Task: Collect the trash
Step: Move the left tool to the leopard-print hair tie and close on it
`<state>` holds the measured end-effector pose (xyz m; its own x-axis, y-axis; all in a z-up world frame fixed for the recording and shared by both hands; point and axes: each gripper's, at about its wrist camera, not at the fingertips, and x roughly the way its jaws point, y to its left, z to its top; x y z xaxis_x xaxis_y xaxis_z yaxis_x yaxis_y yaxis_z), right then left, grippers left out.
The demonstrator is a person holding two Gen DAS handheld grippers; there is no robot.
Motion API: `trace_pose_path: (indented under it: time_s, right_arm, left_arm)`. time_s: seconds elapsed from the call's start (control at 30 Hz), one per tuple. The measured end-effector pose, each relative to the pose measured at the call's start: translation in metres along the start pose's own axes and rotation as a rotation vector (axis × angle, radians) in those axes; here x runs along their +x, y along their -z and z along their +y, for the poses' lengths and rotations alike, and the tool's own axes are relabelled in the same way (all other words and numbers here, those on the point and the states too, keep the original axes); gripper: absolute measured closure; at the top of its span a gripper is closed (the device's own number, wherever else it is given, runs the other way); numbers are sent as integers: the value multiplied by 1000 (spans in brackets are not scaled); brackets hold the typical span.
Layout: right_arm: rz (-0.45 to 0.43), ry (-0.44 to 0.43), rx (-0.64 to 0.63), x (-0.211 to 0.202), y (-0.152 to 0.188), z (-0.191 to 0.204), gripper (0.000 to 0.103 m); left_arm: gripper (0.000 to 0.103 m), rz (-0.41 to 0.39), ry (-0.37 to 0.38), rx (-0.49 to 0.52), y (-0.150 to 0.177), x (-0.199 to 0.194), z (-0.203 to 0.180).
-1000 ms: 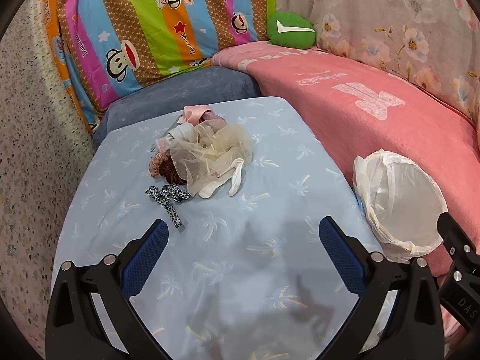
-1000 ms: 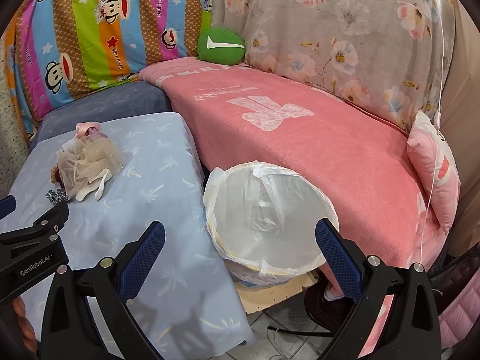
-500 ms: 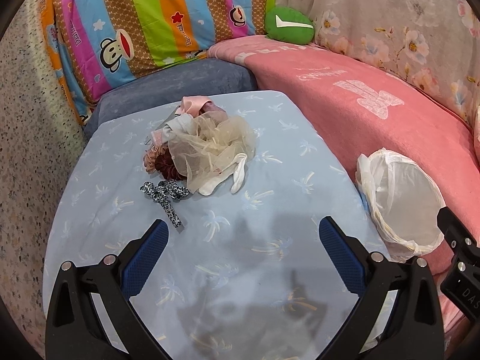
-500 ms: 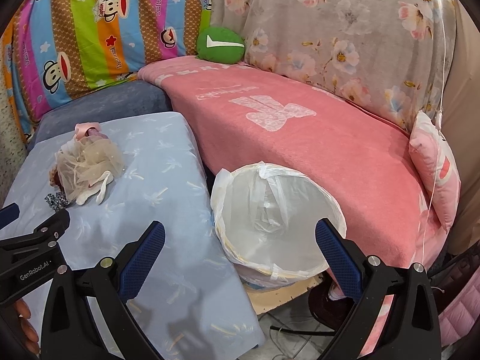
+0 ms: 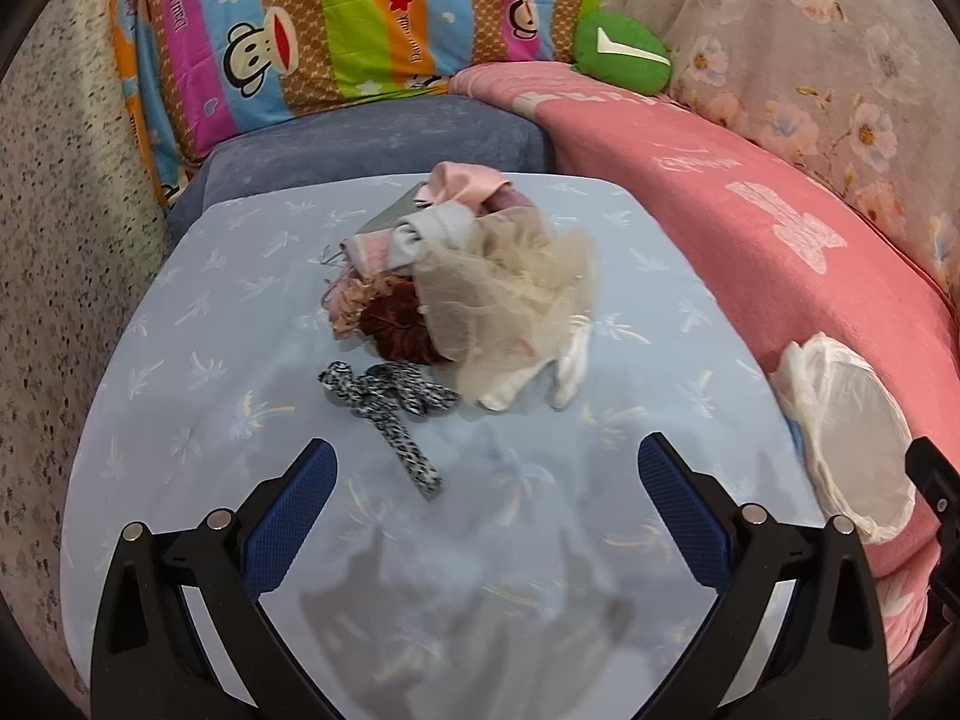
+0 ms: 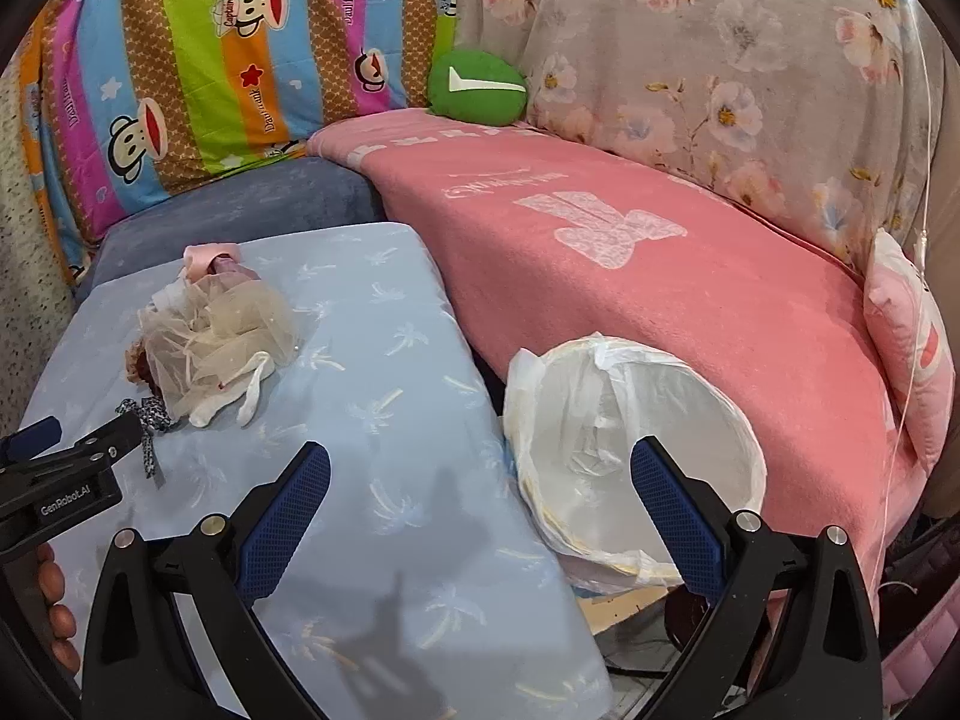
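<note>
A heap of scraps lies on the light blue table [image 5: 240, 324]: cream tulle [image 5: 510, 294], a pink ribbon [image 5: 462, 186], a dark red scrunchie [image 5: 396, 330] and a black-and-white patterned strip [image 5: 390, 408]. My left gripper [image 5: 486, 480] hangs open just short of the strip, nothing between its blue pads. At the table's right edge stands a bin lined with a white bag [image 6: 630, 438]. My right gripper [image 6: 480, 492] is open over the gap between table and bin, holding nothing. The heap [image 6: 216, 336] shows at its far left.
A pink blanket [image 6: 660, 276] covers the sofa behind the bin. A green cushion [image 6: 480, 90], a striped cartoon pillow [image 6: 210, 60] and floral cloth [image 6: 750, 60] line the back. A pink pillow [image 6: 912, 324] sits at right. Speckled floor [image 5: 60, 210] lies left of the table.
My left gripper has moved forward toward the heap, which looms larger and nearer. The right gripper has drifted closer to the bin. Both stayed open.
</note>
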<state>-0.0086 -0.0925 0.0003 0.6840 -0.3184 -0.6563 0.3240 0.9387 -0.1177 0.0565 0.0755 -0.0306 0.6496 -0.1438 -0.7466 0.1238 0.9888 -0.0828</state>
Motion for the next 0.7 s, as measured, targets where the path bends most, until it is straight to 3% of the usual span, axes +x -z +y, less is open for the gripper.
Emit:
trace_pose_path:
  time_s: [0.2, 0.53, 0.7]
  right_arm:
    - [3, -38, -24, 17, -10, 30, 6]
    - [33, -103, -36, 58, -26, 80, 6]
    - [51, -126, -56, 79, -34, 107, 6]
  left_arm:
    - [7, 5, -19, -32, -7, 24, 35]
    - [8, 86, -16, -70, -10, 74, 70]
    - [17, 126, 52, -94, -11, 87, 74]
